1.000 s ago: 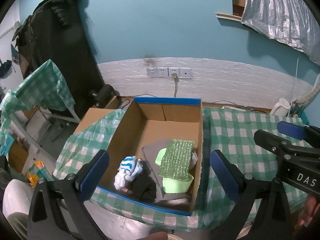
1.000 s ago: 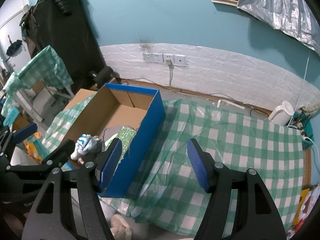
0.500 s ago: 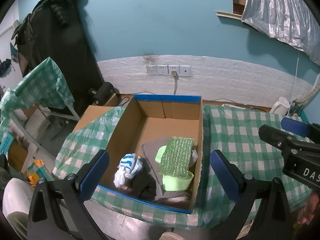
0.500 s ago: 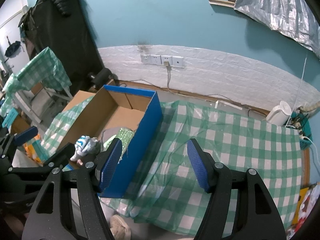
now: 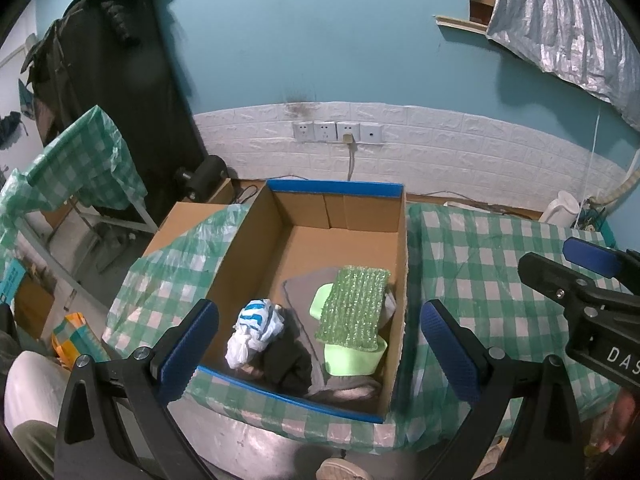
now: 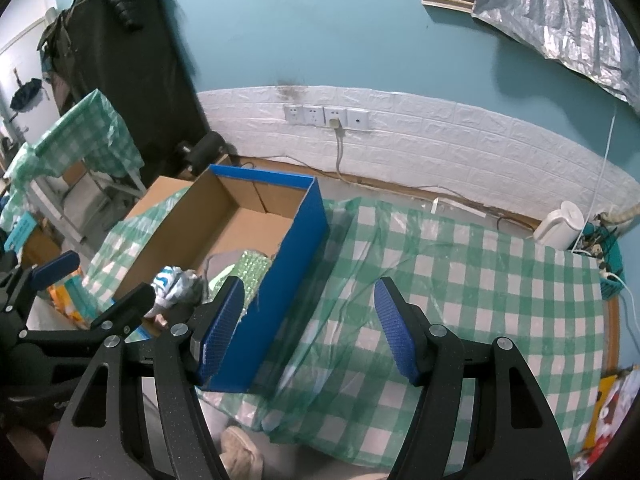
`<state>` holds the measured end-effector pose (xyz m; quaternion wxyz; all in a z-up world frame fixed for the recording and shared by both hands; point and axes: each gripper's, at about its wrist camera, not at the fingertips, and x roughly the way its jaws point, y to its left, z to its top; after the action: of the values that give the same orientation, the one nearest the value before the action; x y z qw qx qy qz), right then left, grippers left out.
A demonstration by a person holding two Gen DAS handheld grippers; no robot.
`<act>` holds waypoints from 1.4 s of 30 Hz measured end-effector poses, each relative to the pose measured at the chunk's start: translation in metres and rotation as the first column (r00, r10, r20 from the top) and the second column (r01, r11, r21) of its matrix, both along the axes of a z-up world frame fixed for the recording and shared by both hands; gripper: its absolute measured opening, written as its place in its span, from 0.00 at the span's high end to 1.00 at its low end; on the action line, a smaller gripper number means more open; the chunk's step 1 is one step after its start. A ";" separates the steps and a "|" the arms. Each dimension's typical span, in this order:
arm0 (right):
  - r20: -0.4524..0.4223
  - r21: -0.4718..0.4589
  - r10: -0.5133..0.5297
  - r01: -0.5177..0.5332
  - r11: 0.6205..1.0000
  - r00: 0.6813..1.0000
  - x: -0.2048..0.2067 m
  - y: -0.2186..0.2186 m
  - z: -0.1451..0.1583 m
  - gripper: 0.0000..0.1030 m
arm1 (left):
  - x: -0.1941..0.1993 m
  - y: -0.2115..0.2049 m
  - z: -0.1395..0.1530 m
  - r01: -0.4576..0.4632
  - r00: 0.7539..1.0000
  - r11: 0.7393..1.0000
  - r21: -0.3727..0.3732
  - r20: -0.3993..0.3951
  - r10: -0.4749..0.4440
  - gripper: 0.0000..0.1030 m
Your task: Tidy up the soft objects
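Observation:
A blue-edged cardboard box (image 5: 340,190) stands on the green checked table. In its near end lie a green bubble-wrap sheet (image 5: 354,304) on a lime green piece (image 5: 352,358), a white and blue knotted bag (image 5: 254,332), a dark cloth (image 5: 288,364) and a grey cloth (image 5: 298,284). My left gripper (image 5: 318,352) is open and empty, held above the box's near end. My right gripper (image 6: 308,328) is open and empty, above the checked cloth (image 6: 460,292) just right of the box (image 6: 288,256). The bag (image 6: 172,284) and bubble wrap (image 6: 252,268) also show there.
A white kettle (image 6: 560,226) and cables sit at the table's far right. A wall with sockets (image 5: 336,132) runs behind. A dark coat (image 5: 116,80) hangs at the left, above a second checked table (image 5: 76,168). A shoe (image 5: 344,468) shows below.
Both grippers have drawn back and risen slightly; the box and its contents look a little further away. Nothing in the box has moved.

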<state>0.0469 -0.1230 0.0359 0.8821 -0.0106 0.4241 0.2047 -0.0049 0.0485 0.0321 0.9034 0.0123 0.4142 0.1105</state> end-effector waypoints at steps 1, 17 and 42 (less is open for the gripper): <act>0.000 0.000 0.001 -0.001 1.000 1.000 0.000 0.000 0.000 0.35 | 0.001 0.000 0.000 -0.002 1.000 1.000 0.001 -0.001 0.002 0.01; 0.001 0.000 0.001 -0.001 1.000 1.000 0.000 -0.001 0.001 0.35 | 0.002 -0.001 0.000 0.001 1.000 1.000 0.001 -0.005 -0.001 0.01; 0.001 0.000 0.002 -0.002 1.000 1.000 -0.001 -0.002 0.000 0.35 | 0.002 -0.002 0.001 0.008 1.000 1.000 -0.010 -0.007 -0.008 0.01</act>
<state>0.0462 -0.1248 0.0355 0.8821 -0.0109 0.4237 0.2057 -0.0033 0.0462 0.0329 0.9023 0.0099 0.4180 0.1047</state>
